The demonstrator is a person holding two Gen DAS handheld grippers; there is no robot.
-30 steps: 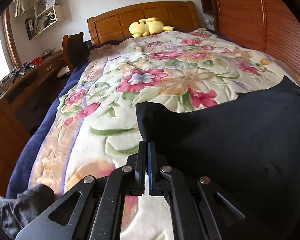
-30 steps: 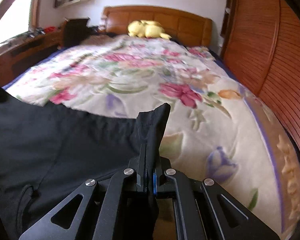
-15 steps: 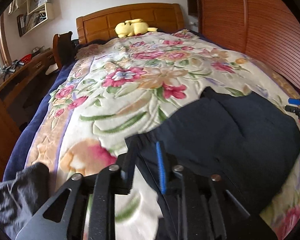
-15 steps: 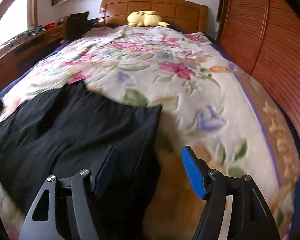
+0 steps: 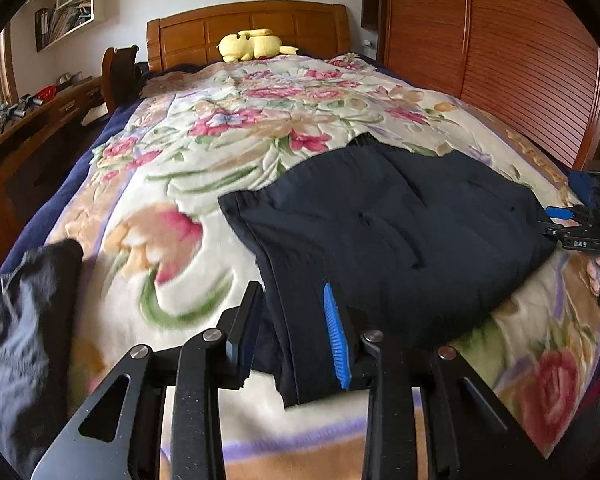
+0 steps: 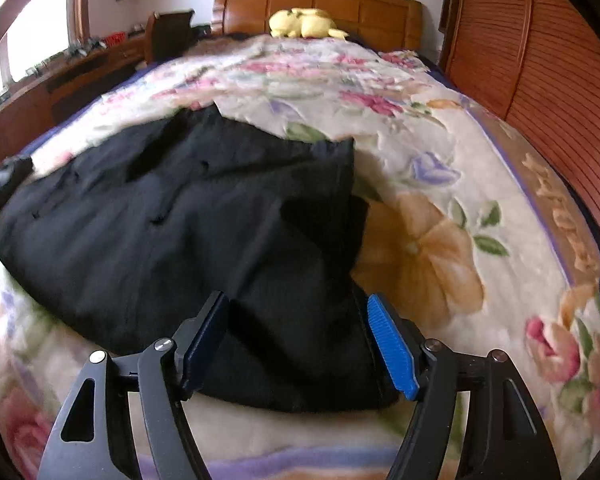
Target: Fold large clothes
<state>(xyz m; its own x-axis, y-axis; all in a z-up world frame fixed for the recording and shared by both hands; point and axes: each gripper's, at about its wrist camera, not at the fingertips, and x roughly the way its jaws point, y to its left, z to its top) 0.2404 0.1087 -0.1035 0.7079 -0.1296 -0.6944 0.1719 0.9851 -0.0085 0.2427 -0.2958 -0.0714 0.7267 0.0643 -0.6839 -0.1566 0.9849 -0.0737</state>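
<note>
Since a second ago both grippers, left gripper (image 5: 296,334) and right gripper (image 6: 300,340), have let go and stand open, holding nothing, astride the near corners of the black garment (image 5: 384,236) folded on the floral blanket (image 5: 204,160) (one fold seems laid), so the next move calls for regripping an edge.

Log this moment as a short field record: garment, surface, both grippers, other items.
garment: black garment, folded, lying on the bed
surface: floral blanket
left gripper: open, astride the garment's near corner
right gripper: open, astride the near edge
other items: yellow plush toy at the wooden headboard; dark cloth at the left
</note>
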